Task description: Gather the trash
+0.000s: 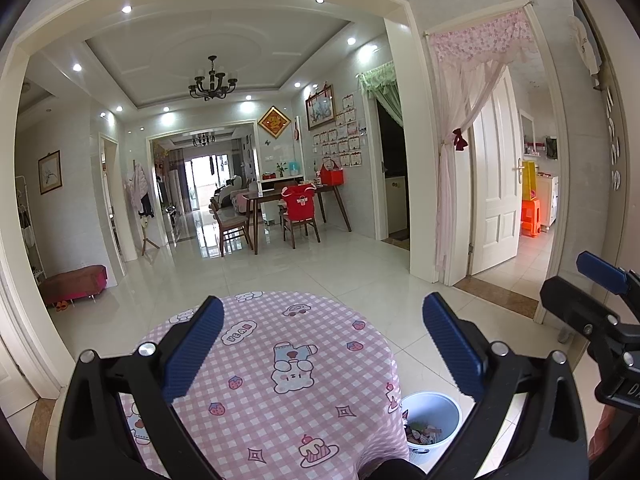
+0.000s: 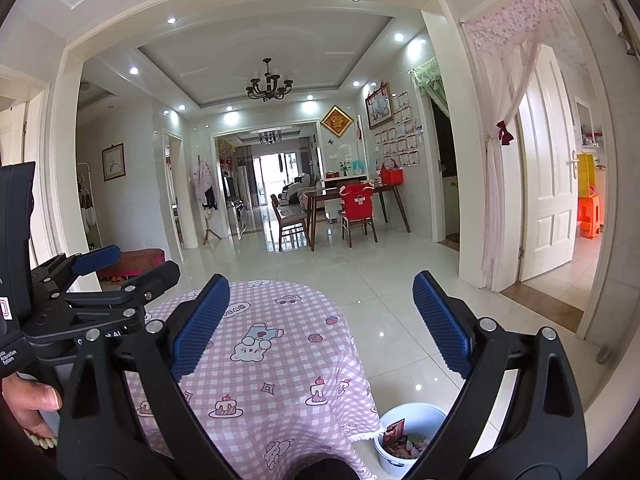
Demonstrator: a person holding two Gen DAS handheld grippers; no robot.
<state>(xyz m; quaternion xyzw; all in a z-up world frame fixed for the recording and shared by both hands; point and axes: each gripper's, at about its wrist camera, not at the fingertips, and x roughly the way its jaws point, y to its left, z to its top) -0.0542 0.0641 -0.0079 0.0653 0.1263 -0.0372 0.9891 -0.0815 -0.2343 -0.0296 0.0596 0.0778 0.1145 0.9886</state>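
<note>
Both tongs, left (image 1: 320, 344) and right (image 2: 320, 320), hover wide and empty over a pink-checked worktop (image 1: 280, 380) showing no litter, wrappers already sitting in the white bin (image 1: 434, 420) beside it; likely best to scan before reaching.

left gripper (image 1: 320, 352): black plastic frame, blue textured finger pads (image 1: 192, 356), silver screws at pivots | right gripper (image 2: 322, 328): same black frame, blue ribbed pads (image 2: 200, 328), silver screws | white print on left unit's body beside claw
</note>
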